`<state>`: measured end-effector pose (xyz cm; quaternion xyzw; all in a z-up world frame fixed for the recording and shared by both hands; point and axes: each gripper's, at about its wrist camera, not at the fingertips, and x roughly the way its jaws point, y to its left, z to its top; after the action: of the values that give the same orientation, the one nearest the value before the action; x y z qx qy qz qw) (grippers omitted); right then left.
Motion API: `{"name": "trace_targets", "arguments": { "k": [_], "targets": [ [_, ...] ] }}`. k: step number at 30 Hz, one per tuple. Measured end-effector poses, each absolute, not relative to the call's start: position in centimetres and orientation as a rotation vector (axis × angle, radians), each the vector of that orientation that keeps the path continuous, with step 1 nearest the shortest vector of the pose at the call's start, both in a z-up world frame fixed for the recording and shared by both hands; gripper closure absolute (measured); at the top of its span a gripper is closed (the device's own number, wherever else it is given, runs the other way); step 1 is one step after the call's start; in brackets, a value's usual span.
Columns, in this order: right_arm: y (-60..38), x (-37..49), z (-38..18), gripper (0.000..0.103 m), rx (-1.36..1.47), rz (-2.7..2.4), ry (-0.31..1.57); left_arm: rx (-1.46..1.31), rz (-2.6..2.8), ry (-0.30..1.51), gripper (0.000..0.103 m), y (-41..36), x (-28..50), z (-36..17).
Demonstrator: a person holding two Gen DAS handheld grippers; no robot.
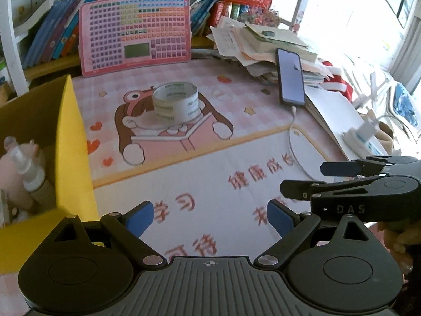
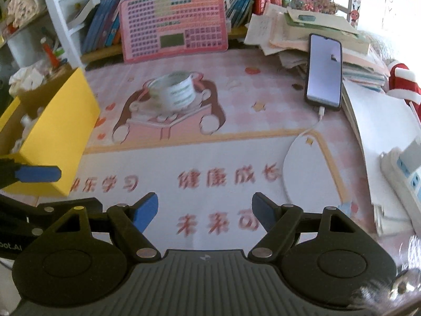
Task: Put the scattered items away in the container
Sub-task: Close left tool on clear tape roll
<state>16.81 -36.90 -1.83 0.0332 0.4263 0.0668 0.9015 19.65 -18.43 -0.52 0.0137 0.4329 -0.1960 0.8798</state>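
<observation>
A white roll of printed adhesive tape stands on the pink cartoon desk mat, at twelve o'clock from both tongs. The left gripper and right gripper hang with blue pads apart, holding nothing. The yellow cardboard box sits at nine o'clock, a pale plush toy inside.

My blue finger pads, yellow box, white tape roll w/ green print, pink checked mat w/ cartoon, pink keyboard toy w/ multicolour keys.
</observation>
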Motion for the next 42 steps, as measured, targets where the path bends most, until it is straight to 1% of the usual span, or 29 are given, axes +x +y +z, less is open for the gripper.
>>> {"name": "trace_targets", "arguments": {
  "k": [11, 22, 35, 42],
  "targets": [
    [-40.8, 21.5, -1.8, 0.026, 0.053, 0.118, 0.785, 0.085, -0.317, 0.83, 0.008, -21.9, 25.0, 0.3],
    [-40.9, 25.0, -4.7, 0.026, 0.022, 0.234, 0.819, 0.094, -0.205, 0.823, 0.008, -23.2, 31.5, -1.5],
    [-39.1, 28.4, -6.8, 0.026, -0.021, 0.352, 0.841, 0.065, -0.115, 0.875, 0.008, -24.8, 38.9, -5.4],
    [-37.0, 29.5, -7.4, 0.026, -0.092, 0.442, 0.805, 0.024, -0.104, 0.923, 0.008, -24.9, 41.2, -7.0]
  ]
}}
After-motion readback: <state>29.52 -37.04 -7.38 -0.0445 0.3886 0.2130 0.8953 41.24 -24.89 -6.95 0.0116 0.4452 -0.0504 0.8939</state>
